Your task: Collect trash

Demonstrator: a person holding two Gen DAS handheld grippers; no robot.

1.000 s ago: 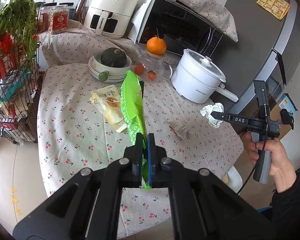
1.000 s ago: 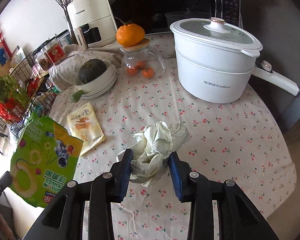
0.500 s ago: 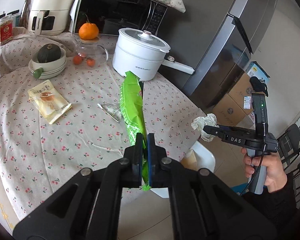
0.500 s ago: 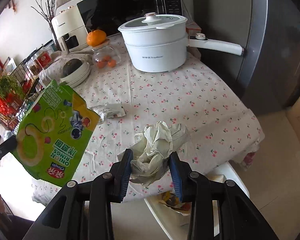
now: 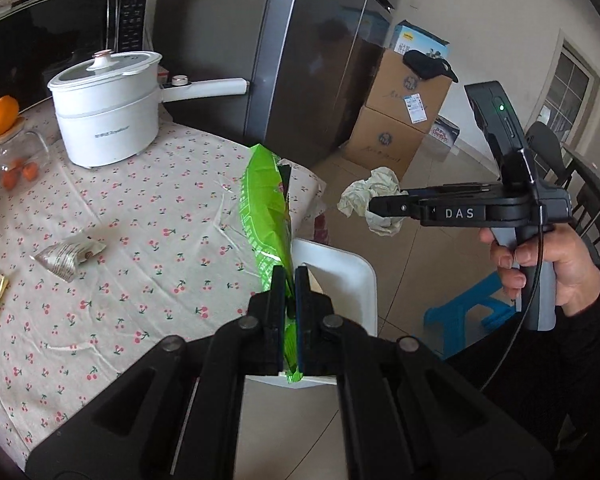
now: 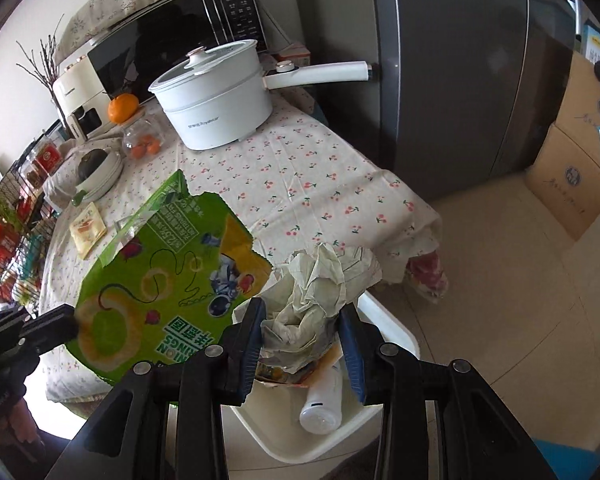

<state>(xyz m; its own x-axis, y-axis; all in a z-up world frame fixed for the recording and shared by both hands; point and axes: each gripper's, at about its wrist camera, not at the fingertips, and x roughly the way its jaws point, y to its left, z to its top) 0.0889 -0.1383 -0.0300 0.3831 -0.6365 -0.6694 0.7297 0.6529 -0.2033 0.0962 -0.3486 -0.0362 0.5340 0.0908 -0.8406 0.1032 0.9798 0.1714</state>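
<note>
The left gripper (image 5: 287, 280) is clamped nearly flat on the bottom edge of a green snack bag (image 5: 266, 208), which stands up edge-on above the near corner of a white trash bin (image 5: 340, 264) on the floor beside the table. Seen from the right wrist camera, the same bag (image 6: 160, 284) shows its printed face (onion rings and a torn top edge) and hangs between the table edge and the bin.

The right gripper (image 6: 302, 336) is closed partway, its 2 blue-padded fingers pressing the sides of a crumpled paper wad (image 6: 320, 288) held directly above the bin (image 6: 396, 332). Inside the bin lie a white plastic bottle (image 6: 322, 404) and some orange-printed wrappers. From the left wrist camera the wad (image 5: 370, 196) is off to the right of the bag, over the tiled floor.

On the cherry-print tablecloth (image 5: 148, 208) remain 1 small silver wrapper (image 5: 66, 256) and a yellow food pouch (image 6: 87, 230), well apart from the bin. A white electric pot (image 6: 216, 104) stands farther back.
</note>
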